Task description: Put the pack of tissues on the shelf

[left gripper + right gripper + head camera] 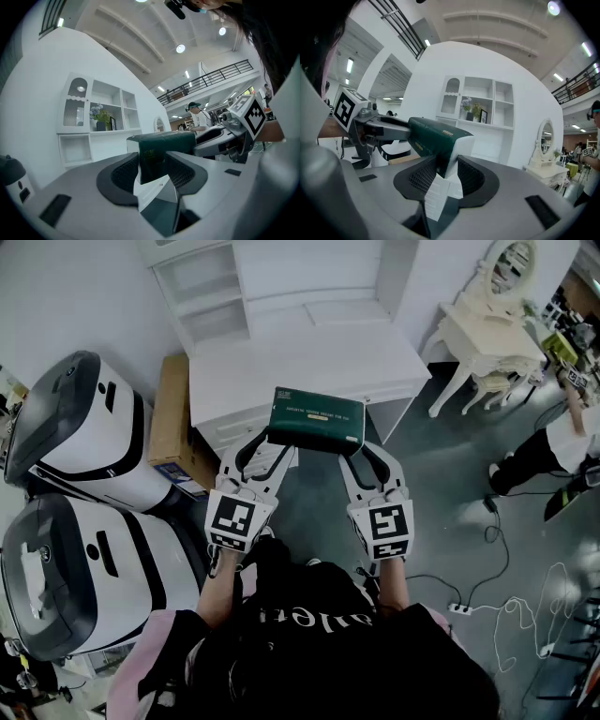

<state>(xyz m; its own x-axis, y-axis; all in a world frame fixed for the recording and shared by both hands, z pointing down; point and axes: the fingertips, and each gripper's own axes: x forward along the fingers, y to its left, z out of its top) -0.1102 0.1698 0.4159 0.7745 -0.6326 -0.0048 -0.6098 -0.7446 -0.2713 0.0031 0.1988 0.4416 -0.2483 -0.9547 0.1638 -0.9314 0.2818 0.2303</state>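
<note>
While a person stands facing a white desk, left gripper (269, 448) (152, 164): jaws spread wide and clamped on the left end of the pack of tissues (317, 418) (161, 140) (433, 133), the ribbed pads pressing on its two broad faces.
Right gripper (367, 451) (447, 173): jaws also wide, closed on the pack's right end; a white paper flap (436, 194) hangs from the pack down between them.
Pack of tissues: dark green and flat, held level in the air between the two grippers. In the head view it hangs over the front edge of the desk. It is not on the shelf.
Shelf (202, 287) (105, 117) (480, 103): a white unit of open compartments at the back of the desk, against the wall. One compartment holds a vase of greenery (101, 119) (471, 110) with a small frame beside it.
Desk (300, 362): its white top lies between the pack and the shelf, with drawers below the front edge.
Left of the desk: a cardboard box (172, 418) stands on edge just beside it, and past that are two large white-and-black machines (84, 427).
Right of the desk: a cream dressing table (487, 324) with an oval mirror (543, 136), and another person (562, 446) near it.
Floor: grey, with cables and a power strip (459, 607) to the right of the person's feet.
</note>
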